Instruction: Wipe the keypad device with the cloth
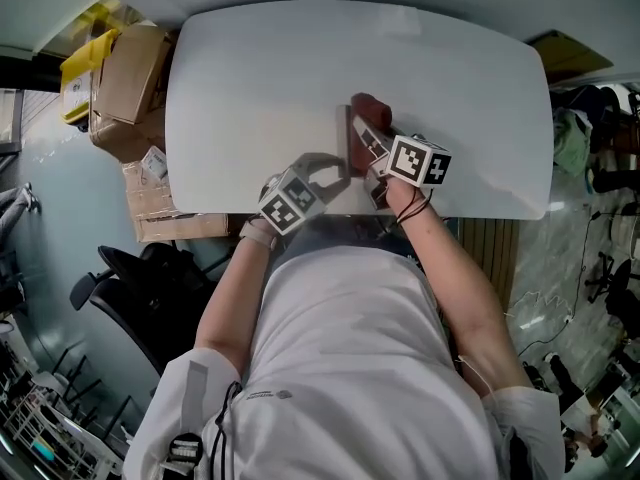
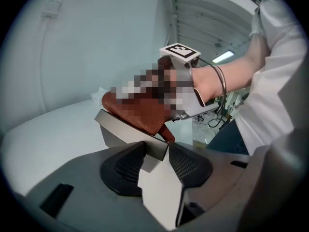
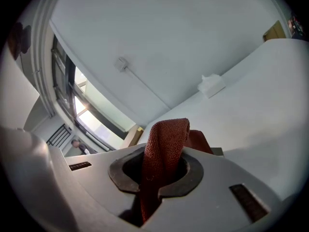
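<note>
Though the head view hides this, right tool point(image 3: 157, 174) pinches cloth point(image 3: 165, 138).

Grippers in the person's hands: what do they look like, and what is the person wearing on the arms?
Both have grey plastic bodies. The left gripper has two dark, rounded, mesh-textured pads; the right gripper has dark curved jaws. Each carries a white cube printed with black square markers. The person wears a white short-sleeved shirt, and a thin dark cord loops round the right wrist.
</note>
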Tool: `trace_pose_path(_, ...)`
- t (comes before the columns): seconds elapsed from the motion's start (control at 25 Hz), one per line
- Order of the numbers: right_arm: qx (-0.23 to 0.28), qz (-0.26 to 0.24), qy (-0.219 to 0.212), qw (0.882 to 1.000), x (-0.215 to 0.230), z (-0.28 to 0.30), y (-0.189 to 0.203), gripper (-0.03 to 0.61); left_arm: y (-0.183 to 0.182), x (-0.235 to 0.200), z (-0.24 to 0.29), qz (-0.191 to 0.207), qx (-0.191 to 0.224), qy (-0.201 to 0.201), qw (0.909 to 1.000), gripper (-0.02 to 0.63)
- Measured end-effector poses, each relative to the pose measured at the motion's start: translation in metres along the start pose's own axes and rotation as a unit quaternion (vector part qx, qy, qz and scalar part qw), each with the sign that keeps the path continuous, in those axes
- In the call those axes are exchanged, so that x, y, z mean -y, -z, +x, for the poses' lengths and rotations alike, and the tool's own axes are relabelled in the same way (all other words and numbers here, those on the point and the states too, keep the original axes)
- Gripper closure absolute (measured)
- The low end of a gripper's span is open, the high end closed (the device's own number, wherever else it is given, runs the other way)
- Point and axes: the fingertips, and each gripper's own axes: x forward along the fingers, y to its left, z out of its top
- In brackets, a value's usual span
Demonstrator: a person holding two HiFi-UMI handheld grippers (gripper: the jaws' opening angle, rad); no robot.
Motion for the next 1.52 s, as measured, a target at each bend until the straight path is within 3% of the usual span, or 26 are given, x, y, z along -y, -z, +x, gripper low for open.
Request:
trace_pose_path(0.32, -0.037, 0.01, -0.001, 0.999, 0.005, 0.016, 0.013, 0.525, 0.002, -0.001, 0.001, -0.002, 0.012, 0.0, 0.9999, 0.462)
trace_pose_path(0.72, 0.001, 0.036, 0.019, 0.999, 0.027, 0.012, 0.016, 0.525, 0.002, -0.002, -0.001, -0.016, 0.035, 0.002, 0.9993, 0.46)
trace_pose_path(1.0, -0.002, 0.045, 0.087, 0.995, 0.089, -0.001, 0.031, 0.525, 0.003, -0.001, 0.0, -0.021, 0.035, 0.0, 0.9992, 0.46)
trace_pose_path(1.16, -0.01, 0.078, 0.121, 0.99, 0.131, -0.013, 0.043, 0.525, 0.003, -0.001, -0.001, -0.02, 0.032, 0.0, 0.9993, 0.459)
trace_pose_path(1.52, -0.011, 0.077, 0.131, 0.988, 0.135, -0.013, 0.046, 0.526, 0.004, -0.002, -0.001, -0.02, 0.03, 0.0, 0.9993, 0.459)
